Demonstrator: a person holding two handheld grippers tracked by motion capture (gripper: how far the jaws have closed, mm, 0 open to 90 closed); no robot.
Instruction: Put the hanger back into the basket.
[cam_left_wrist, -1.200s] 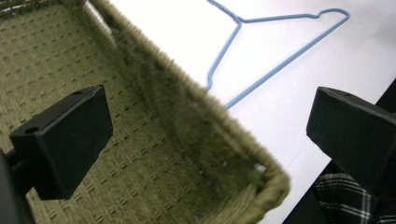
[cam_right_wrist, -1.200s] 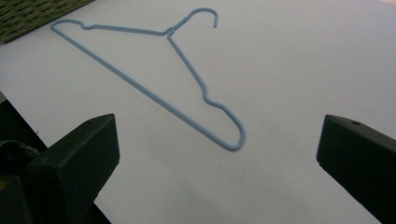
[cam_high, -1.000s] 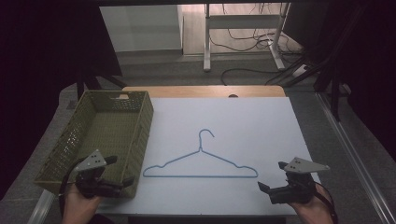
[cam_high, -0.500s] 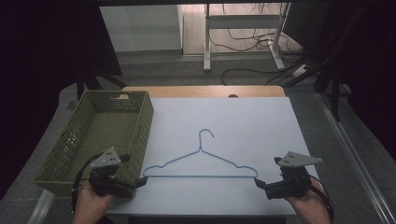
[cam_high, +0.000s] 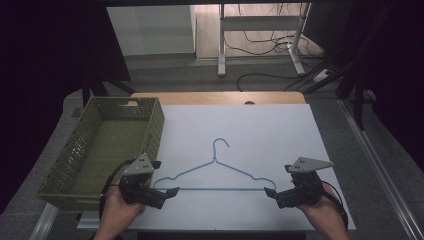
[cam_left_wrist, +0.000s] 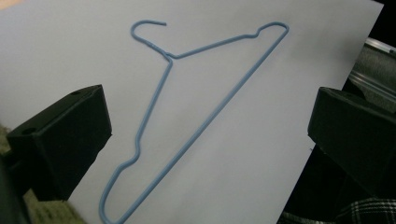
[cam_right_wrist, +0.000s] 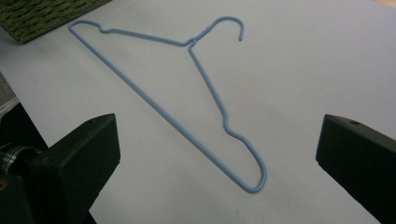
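Note:
A light blue wire hanger lies flat on the white board, hook pointing away from me. My left gripper is open just off the hanger's left end, low over the board. My right gripper is open just off the right end. In the left gripper view the hanger stretches away between the wide-apart jaws of the left gripper. In the right gripper view the hanger does the same, its near end low between the jaws of the right gripper. Neither gripper touches it.
An olive woven basket stands at the board's left edge, close behind my left hand; its corner shows in the right gripper view. A wooden table strip lies beyond the board, with floor, desk legs and cables farther back.
Both grippers have moved inward to the hanger's ends. The left one came rightward from in front of the basket; the right one shifted left. The hanger has not moved.

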